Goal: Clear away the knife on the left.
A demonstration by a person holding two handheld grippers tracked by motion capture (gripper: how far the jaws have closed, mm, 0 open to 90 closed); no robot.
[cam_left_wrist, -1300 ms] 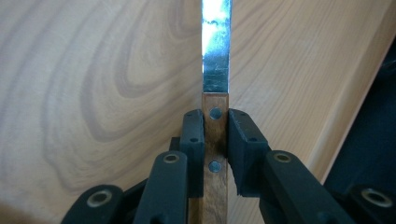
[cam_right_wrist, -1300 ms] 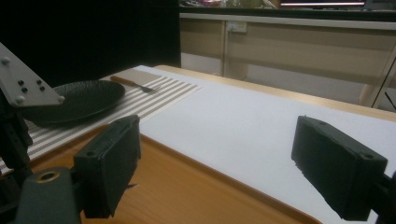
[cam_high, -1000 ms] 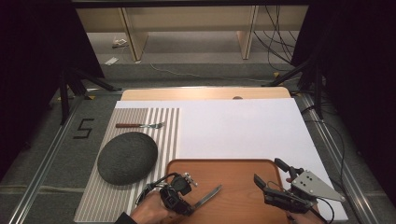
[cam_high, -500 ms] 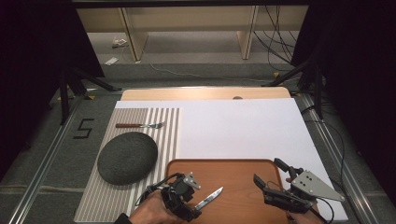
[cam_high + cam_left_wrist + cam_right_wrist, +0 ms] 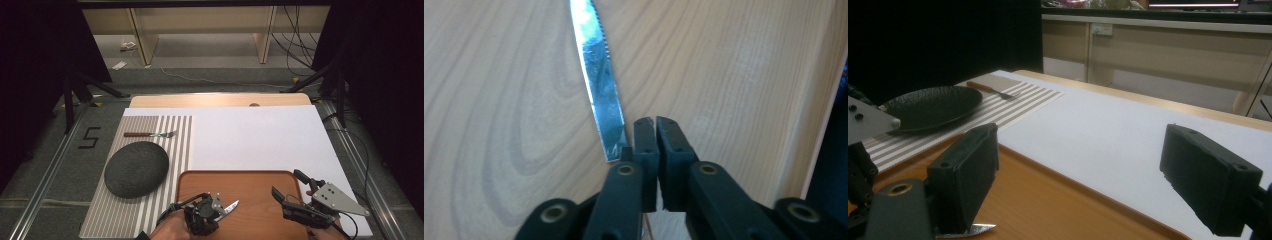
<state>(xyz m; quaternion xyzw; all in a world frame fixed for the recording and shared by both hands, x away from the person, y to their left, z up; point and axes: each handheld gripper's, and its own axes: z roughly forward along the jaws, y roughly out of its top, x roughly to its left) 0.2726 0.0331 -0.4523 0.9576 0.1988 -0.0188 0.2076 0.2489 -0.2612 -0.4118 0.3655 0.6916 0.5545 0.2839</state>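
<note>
- We see the left claw (image 5: pixel 220 207) at the near edge of the surface, over the near left part of the wooden tray (image 5: pixel 250 182).
- Its jaws have just been closing; in the left gripper view we find the two black pads pressed together, gripping the handle end of the table knife (image 5: pixel 599 80).
- We note the knife's serrated blade running away from the pads, out over the tray's wood grain. In the high view the blade points right and slightly away from the person.
- We cannot tell from the pictures whether the blade touches the tray or hangs just above it.
- We find the right claw (image 5: pixel 290 192) at the near right corner of the tray, with its jaws standing wide apart and nothing between them.
- In the right gripper view we see the knife tip low at the left, beside that claw's left pad.
- The tray lies at the near edge of the white mat (image 5: pixel 250 135), which covers most of the surface.
- We find a striped placemat (image 5: pixel 175 135) along the left edge of the white mat, bearing a dark round plate (image 5: pixel 136 169).
- A fork (image 5: pixel 150 134) with a brown handle lies on the placemat beyond the plate, apart from it.
</note>
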